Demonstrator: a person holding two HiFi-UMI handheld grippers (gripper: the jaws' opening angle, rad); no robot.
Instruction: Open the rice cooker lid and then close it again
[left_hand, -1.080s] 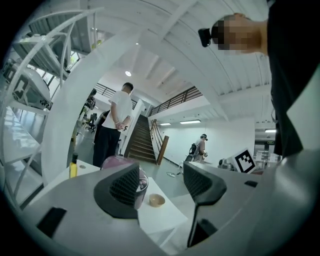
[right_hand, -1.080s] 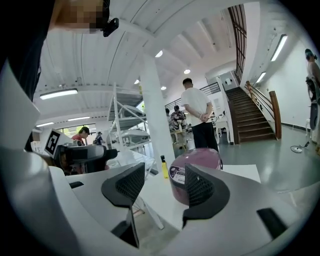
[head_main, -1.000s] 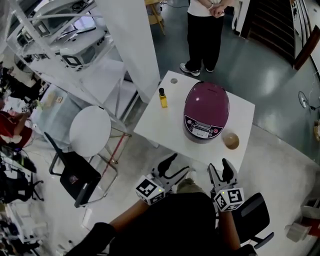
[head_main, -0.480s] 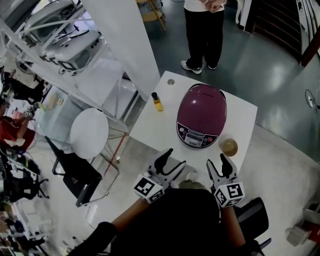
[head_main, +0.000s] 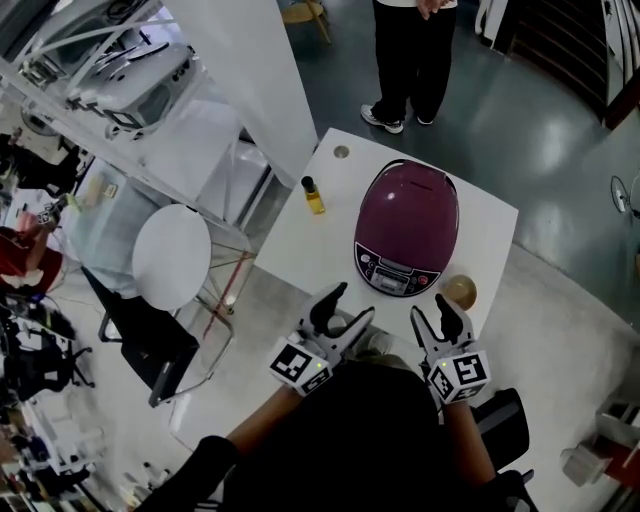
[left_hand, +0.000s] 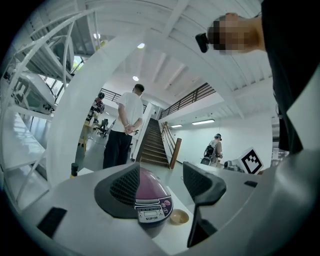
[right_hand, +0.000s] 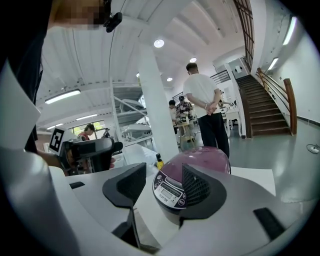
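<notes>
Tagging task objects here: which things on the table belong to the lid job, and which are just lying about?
Job:
rice cooker, closed

Lying about:
yellow bottle
small tan bowl
small round disc

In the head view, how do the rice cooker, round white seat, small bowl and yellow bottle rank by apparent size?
Rice cooker, largest.
Round white seat, second, though it stands lower, farther from the camera.
Small bowl and yellow bottle look about alike; I would not rank them.
</notes>
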